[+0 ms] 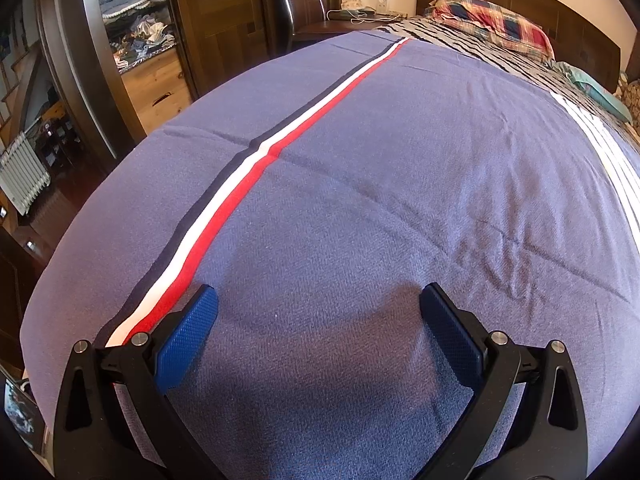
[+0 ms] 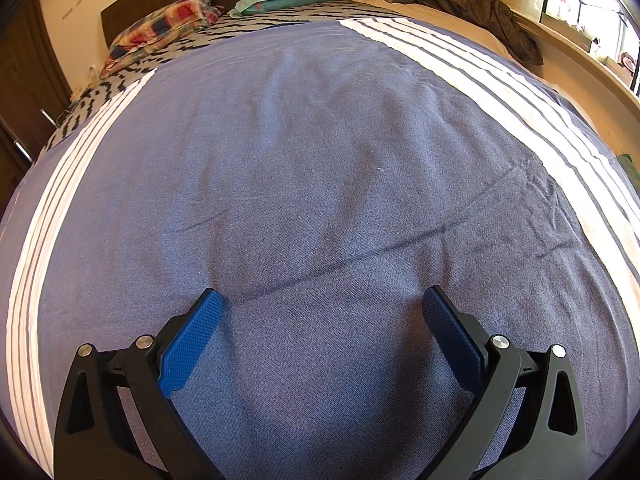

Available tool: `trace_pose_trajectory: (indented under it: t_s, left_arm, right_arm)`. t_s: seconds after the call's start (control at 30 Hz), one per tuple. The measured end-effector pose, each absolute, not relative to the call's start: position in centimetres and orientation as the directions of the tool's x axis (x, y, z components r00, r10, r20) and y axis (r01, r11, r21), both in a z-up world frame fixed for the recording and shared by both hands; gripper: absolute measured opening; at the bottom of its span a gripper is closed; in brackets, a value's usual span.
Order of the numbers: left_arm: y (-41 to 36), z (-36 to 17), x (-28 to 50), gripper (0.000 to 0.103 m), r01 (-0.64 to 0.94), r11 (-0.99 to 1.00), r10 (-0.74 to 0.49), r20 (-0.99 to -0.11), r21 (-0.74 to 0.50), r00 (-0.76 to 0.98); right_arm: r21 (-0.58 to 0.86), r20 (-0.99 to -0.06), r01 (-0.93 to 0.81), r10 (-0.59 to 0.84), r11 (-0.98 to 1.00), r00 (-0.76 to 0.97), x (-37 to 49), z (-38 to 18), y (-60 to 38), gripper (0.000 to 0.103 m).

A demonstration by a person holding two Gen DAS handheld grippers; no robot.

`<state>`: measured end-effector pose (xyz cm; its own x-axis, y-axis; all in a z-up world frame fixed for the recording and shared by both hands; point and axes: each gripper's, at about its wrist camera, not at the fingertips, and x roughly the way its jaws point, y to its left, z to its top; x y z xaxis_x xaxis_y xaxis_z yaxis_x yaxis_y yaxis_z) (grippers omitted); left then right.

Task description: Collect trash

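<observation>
Both my left claw [image 1: 318,300] and right claw [image 2: 322,300] gape wide, empty, over the blue bedspread [image 1: 380,168]; no trash shows ahead of either, so I cannot tell which is nearer.

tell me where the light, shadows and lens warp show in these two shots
Left wrist view: fisheye bulges the blue woven bedspread into a dome, bending its red, white and navy stripe; a soft shadow lies between the open left hand-held gripper fingers. Right wrist view: same bulge; bright glare from the window at upper right; shadow under the open right hand-held gripper.
</observation>
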<state>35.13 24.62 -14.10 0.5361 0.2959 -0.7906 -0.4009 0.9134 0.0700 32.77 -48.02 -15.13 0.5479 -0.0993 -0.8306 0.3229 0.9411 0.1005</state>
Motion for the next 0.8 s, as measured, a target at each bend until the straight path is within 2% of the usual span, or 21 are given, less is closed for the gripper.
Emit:
trace_pose_trajectory:
  t_s: [0.8]
  left_arm:
    - [24.25,-14.16,35.21,0.097,-0.402,0.912,0.303,-0.790,0.079,0.533]
  right_arm:
    - [0.100,-0.831,0.323,-0.099,0.941,0.548,32.78,-15.13,-48.03,0.101]
